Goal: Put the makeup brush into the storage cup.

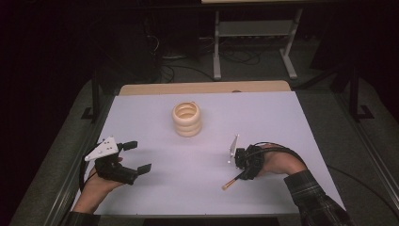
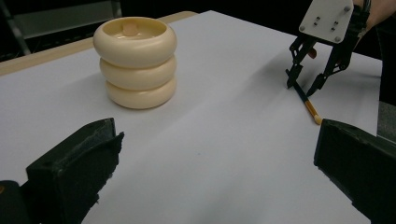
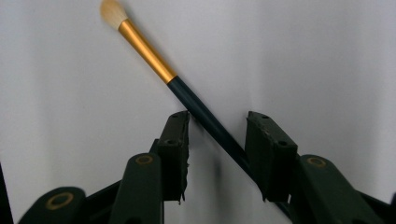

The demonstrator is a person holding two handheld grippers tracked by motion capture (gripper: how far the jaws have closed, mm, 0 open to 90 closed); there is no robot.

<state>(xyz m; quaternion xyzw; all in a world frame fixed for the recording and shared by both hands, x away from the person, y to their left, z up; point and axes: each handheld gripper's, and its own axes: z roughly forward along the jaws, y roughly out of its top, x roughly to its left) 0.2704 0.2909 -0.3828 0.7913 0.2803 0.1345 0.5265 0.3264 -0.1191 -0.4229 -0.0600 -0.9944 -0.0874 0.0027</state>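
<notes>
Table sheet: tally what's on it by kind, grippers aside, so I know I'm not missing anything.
Cream ring-stack holder: 1
Makeup brush, lying flat between the open jaws of the right gripper: 1
Total: 2
The left gripper is open and holds nothing.

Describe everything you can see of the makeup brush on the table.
The makeup brush is slim, with a pale cream bristle tuft, a shiny gold ferrule and a dark, glossy handle. It lies flat on the white table cover, near the front right, tuft towards the person. The right gripper straddles its handle with its jaws apart; the handle runs slantwise between them, close against one jaw. Its far end is hidden beneath the gripper.
</notes>
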